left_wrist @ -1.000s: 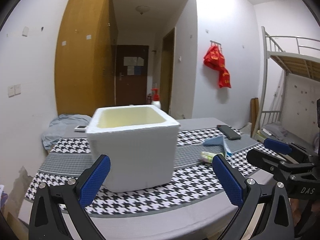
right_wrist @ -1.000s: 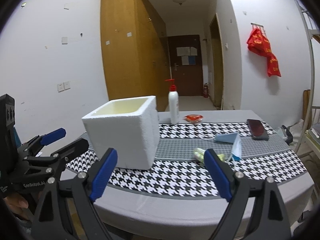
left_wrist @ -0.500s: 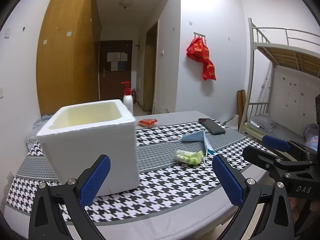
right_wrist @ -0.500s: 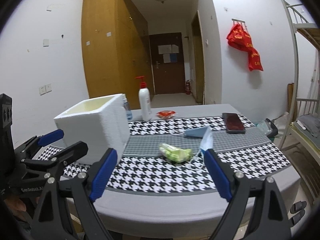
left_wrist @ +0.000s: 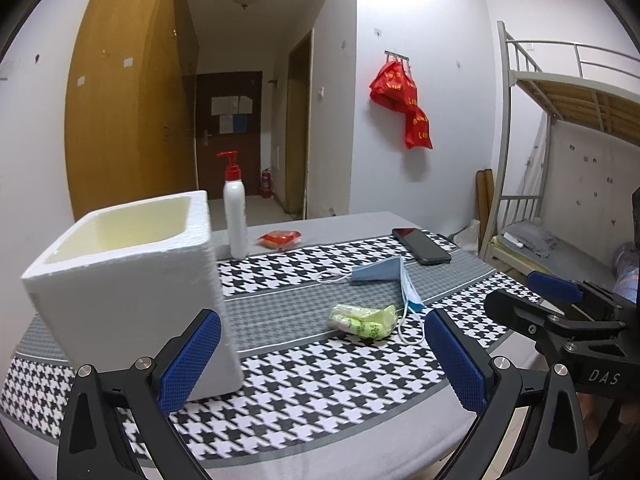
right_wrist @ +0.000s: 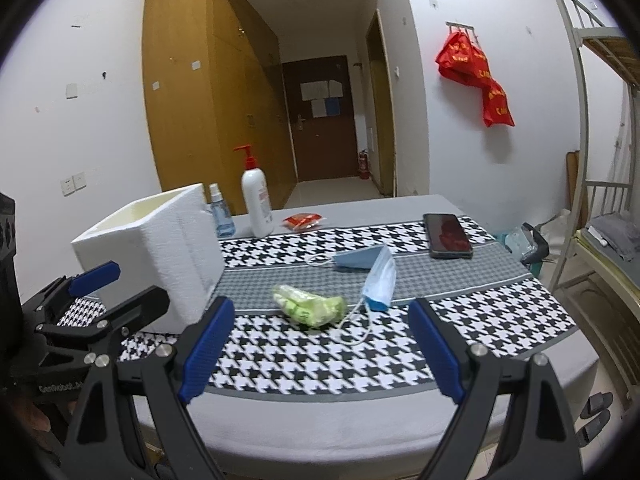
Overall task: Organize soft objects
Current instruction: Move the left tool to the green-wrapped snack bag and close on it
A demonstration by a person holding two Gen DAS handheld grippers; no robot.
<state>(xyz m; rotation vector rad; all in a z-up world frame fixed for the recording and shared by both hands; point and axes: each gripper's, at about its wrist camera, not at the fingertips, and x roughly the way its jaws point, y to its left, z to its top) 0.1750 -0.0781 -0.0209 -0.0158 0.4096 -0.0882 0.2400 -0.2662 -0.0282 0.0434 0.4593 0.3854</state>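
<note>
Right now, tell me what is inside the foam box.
The foam box is open-topped; only bare cream inner walls show near the rim. Its floor is hidden by the near walls, so contents cannot be ruled out.

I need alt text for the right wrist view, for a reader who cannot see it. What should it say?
The open right gripper hovers over a houndstooth-covered table, facing a green soft packet and a blue face mask. A white foam box stands at left, beside the open left gripper; bottles, a red packet and a phone lie behind.
</note>
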